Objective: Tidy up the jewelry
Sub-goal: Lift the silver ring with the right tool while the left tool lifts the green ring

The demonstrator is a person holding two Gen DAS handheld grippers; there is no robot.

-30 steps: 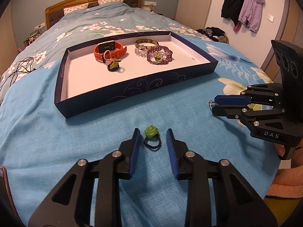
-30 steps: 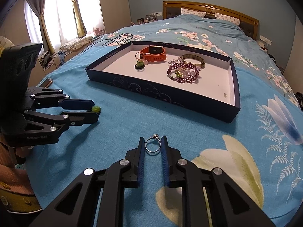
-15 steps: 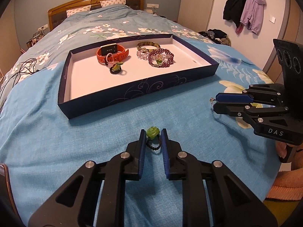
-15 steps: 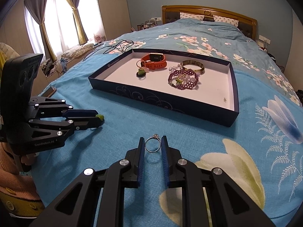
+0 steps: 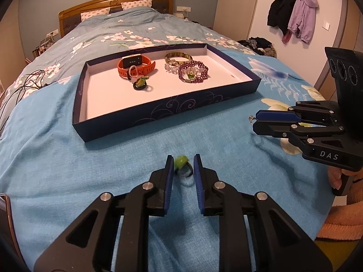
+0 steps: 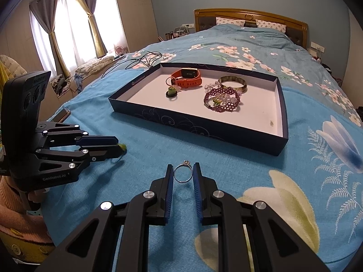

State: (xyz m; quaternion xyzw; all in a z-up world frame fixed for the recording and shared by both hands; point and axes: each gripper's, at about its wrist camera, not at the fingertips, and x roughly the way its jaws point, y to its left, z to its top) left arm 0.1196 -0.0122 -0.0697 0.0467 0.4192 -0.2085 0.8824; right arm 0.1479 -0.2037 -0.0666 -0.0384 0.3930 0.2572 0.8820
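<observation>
The left tool (image 5: 183, 166) is clamped on a green ring (image 5: 181, 161), held just above the blue bedspread (image 5: 68, 170); its jaws have just eased slightly wider, with the ring blurred between them. The right tool (image 6: 183, 172) is clamped on a silver ring (image 6: 183, 174), its stone uppermost, also over the bedspread. Both tools sit near each other, in front of a dark blue tray (image 6: 204, 127) lying on the bed. Inside the tray, towards its far side, lie an orange watch (image 6: 187, 78), a brown bangle (image 6: 232, 82), a purple bead bracelet (image 6: 221, 100) and a small dark ring (image 6: 171, 93) with a green top. Black cables (image 6: 140, 60) trail on the bed beyond the tray.
</observation>
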